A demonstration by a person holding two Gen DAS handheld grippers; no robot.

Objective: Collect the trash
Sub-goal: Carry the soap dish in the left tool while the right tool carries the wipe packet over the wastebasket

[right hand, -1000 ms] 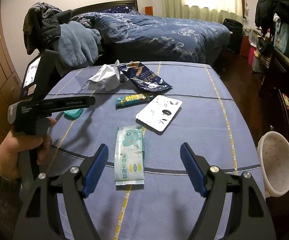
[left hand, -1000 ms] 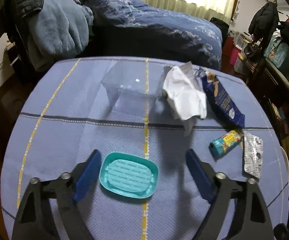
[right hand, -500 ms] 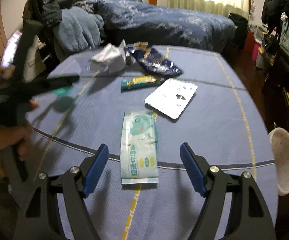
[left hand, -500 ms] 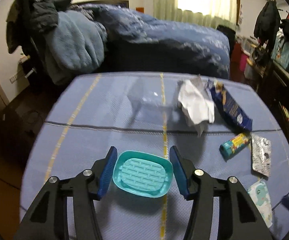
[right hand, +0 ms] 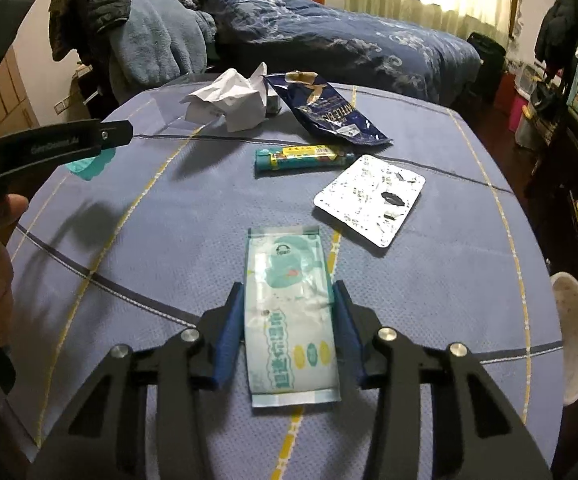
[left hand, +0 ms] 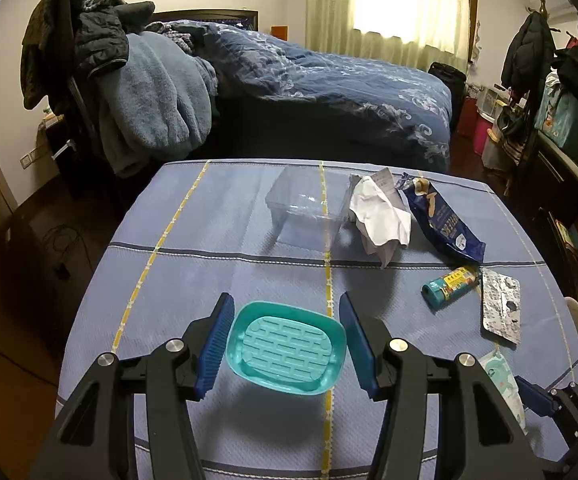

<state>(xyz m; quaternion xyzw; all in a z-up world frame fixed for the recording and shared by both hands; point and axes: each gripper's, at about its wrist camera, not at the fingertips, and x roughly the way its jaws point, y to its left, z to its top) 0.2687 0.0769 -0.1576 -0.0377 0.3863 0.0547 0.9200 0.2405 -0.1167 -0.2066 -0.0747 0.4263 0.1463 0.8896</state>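
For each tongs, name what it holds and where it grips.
Left tongs: teal soap dish, across its sides. Right tongs, closing: wipes packet, by its long edges.

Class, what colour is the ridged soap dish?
Teal; the soap dish shows best in the left wrist view.

Flat wipes packet [right hand: 291, 316], teal tray [left hand: 287, 346]
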